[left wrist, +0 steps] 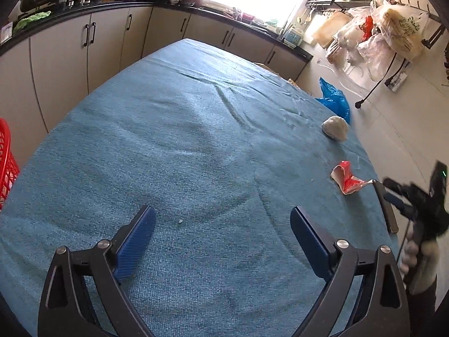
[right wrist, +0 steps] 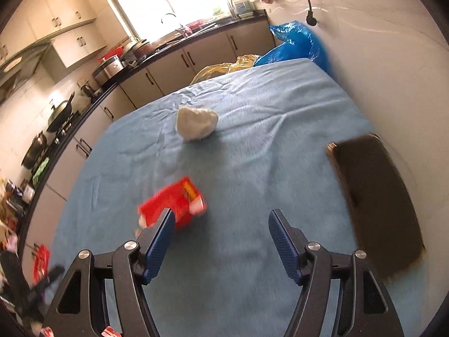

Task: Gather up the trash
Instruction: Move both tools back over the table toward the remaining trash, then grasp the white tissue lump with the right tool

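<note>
Teal terry cloth covers the desk [left wrist: 196,140], wrinkled into soft ridges toward its far end, and two bits of rubbish lie on it. From the left wrist view the left gripper [left wrist: 221,224] hangs over bare cloth with its ribbed blue fingers [left wrist: 140,236] spread wide and nothing between them; the only thing near is a pale crumb. A red basket [left wrist: 7,163] of open plastic lattice peeks in at nine o'clock, likely where the trash goes. Toward three o'clock lies the red wrapper [left wrist: 346,178], a torn, creased foil or paper piece showing a white inside, and past it at two o'clock sits the white wad [left wrist: 335,127], a crumpled tissue-like lump, soft and rounded. In the right wrist view the right gripper [right wrist: 219,229] is nearest the wrapper, which lies at about ten o'clock of its opening, just beyond the left finger tip; the fingers stand apart and grip nothing. A dark flat slab, perhaps a phone [right wrist: 373,202], lies on the desk at three o'clock and is not trash. I judge the step to be the reach for the wrapper: the right gripper needs to shift leftward so the wrapper sits between the fingers, drop to the cloth, and close gently, since thin crinkled material may slide or fold flat. The wad comes after.
</note>
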`<action>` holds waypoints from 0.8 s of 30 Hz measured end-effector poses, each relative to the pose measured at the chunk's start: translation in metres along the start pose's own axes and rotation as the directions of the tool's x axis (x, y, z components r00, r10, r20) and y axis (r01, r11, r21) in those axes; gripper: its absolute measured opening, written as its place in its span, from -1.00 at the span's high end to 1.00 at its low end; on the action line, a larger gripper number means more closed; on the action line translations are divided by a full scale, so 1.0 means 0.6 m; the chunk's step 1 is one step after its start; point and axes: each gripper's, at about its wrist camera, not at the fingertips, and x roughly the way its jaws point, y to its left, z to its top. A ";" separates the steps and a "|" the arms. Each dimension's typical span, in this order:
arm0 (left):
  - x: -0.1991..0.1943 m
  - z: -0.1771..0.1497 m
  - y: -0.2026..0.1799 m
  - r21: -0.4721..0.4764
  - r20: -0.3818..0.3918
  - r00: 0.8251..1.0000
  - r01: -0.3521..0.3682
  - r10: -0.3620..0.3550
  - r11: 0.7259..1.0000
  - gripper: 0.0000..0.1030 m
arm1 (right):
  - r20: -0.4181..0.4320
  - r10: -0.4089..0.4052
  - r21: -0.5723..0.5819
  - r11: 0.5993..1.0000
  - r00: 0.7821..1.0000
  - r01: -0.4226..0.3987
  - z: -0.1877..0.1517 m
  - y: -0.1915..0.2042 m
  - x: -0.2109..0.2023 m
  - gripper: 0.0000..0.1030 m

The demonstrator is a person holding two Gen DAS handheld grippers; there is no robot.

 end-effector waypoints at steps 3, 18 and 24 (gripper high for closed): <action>0.000 0.000 0.000 0.001 0.000 1.000 -0.001 0.001 1.000 -0.87 | -0.011 -0.019 -0.013 1.000 1.000 0.019 0.024 0.018 0.033 -0.42; 0.001 0.000 -0.002 -0.004 0.007 1.000 0.010 -0.010 1.000 -0.89 | -0.051 -0.138 -0.121 0.984 0.989 0.131 0.194 0.099 0.209 -0.55; 0.001 0.001 0.000 -0.010 0.013 1.000 0.016 -0.016 1.000 -0.89 | -0.161 -0.122 -0.154 0.983 0.979 0.097 0.175 0.121 0.244 0.24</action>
